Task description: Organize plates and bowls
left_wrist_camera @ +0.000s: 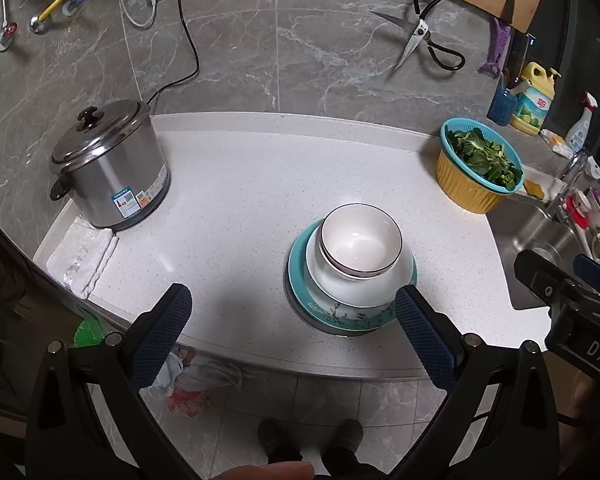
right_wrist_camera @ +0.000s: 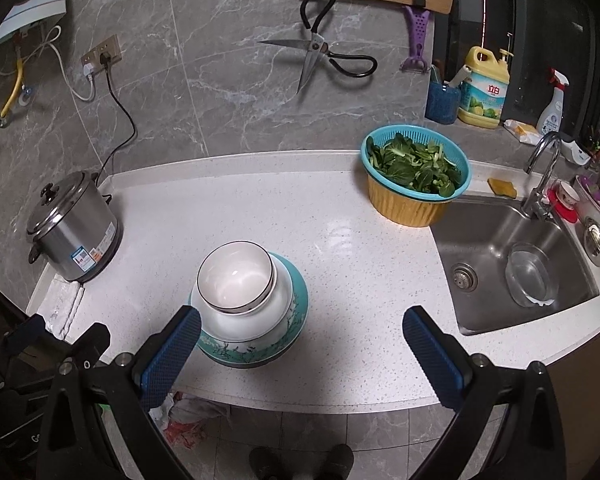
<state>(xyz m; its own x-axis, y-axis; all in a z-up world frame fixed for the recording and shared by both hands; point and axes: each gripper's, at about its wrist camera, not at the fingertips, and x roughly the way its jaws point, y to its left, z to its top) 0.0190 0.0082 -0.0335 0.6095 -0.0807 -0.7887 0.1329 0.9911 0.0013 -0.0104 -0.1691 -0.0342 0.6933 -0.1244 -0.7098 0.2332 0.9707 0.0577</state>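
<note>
Far left on white speckled counter: steel pot with lid on, black cord running up to wall socket; folded white cloth just in front of it at counter edge.

Left gripper above front edge of counter, jaws spread wide, nothing between the blue pads; right pad just beside the stack's rim, touching or not cannot be told.

Centre, near front edge: stack of dishes. Teal-rimmed plate at bottom, white bowl with teal floral band on it, small white bowls with dark rims nested on top.

Right gripper just right of the stack, jaws likewise spread, empty; left pad close against the floral bowl.

Further right, toward the back: blue colander of leafy greens sitting in a yellow basin. Far right: steel sink, clear glass bowl inside.
</note>
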